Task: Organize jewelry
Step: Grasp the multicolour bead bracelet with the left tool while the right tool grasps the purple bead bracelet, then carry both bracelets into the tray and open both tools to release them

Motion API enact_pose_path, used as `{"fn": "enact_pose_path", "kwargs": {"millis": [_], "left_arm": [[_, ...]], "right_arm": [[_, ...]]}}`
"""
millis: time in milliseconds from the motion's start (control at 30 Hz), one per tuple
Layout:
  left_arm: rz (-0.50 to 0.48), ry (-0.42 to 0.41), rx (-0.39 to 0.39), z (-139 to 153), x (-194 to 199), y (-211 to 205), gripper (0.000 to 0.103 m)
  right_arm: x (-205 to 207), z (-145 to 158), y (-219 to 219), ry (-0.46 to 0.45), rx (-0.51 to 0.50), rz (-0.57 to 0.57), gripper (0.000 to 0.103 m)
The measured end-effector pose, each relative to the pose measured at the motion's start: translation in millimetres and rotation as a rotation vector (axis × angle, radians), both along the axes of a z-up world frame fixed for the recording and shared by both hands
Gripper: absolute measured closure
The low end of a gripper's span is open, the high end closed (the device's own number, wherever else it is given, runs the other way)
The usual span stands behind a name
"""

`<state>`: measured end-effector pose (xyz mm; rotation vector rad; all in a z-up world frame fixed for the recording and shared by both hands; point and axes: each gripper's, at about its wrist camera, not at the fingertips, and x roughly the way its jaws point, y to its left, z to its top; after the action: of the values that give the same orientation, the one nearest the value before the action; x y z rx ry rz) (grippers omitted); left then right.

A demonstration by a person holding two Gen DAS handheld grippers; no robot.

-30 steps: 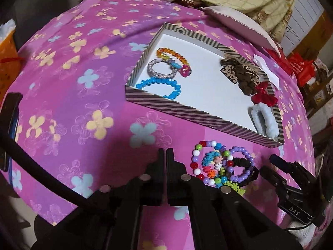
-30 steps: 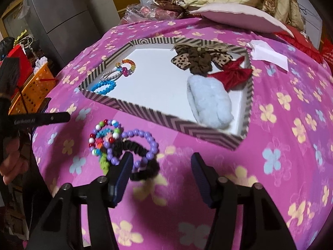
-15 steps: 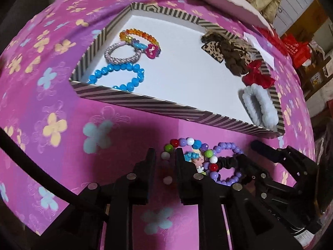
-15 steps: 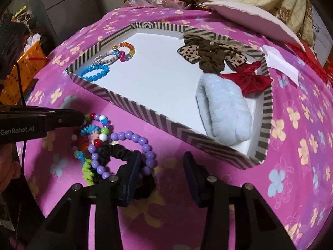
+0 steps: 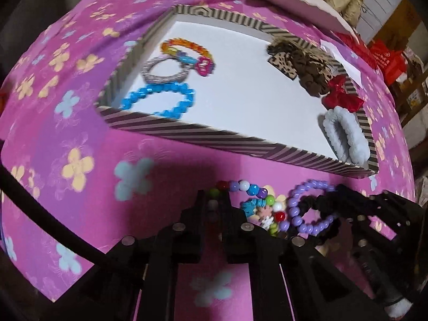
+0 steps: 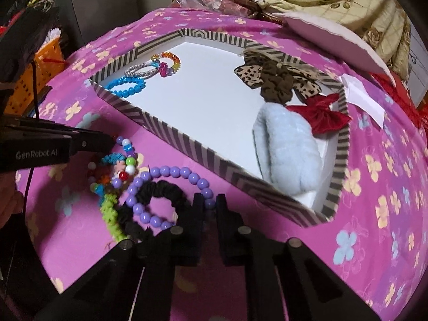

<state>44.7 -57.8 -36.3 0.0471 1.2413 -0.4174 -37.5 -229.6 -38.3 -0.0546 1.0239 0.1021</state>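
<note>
A striped tray (image 5: 214, 139) with a white floor lies on the pink flowered cloth. It holds a blue bead bracelet (image 5: 160, 101), a silver one and a rainbow one at its left. Bows and a fluffy scrunchie (image 5: 345, 136) sit at its right. In front of it is a tangled pile. My left gripper (image 5: 212, 198) is closing on the multicoloured bead bracelet (image 5: 251, 188), with beads filling the gap between its fingers. My right gripper (image 6: 210, 200) is shut on a bead of the purple bead bracelet (image 6: 174, 172). A black scrunchie (image 6: 160, 190) lies against its left finger.
A green crocheted band (image 6: 109, 214) trails from the pile. An orange basket (image 6: 32, 75) stands off the cloth at the left. A white paper slip (image 6: 363, 96) and a pale flat plate (image 6: 334, 34) lie beyond the tray, with a patterned blanket behind them.
My left gripper came forward to the pile, opened, then narrowed around the multicoloured beads. My right jaws went from wide apart to shut on the purple bracelet.
</note>
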Motion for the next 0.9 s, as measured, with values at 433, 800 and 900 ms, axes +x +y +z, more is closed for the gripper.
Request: {"fn": "enact_pose_path", "kwargs": {"millis": [433, 800, 900], "left_arm": [[0.079, -0.073, -0.09, 57, -16, 56, 0.082], [0.07, -0.161, -0.11, 111, -29, 59, 0.082], [0.068, -0.176, -0.107, 119, -29, 57, 0.082]], "right_arm": [[-52, 67, -27, -0.142, 0.029, -0.034, 0.094], [-62, 116, -19, -0.213, -0.007, 0.009, 0.094], [-60, 121, -16, -0.222, -0.016, 0.019, 0.094]]}}
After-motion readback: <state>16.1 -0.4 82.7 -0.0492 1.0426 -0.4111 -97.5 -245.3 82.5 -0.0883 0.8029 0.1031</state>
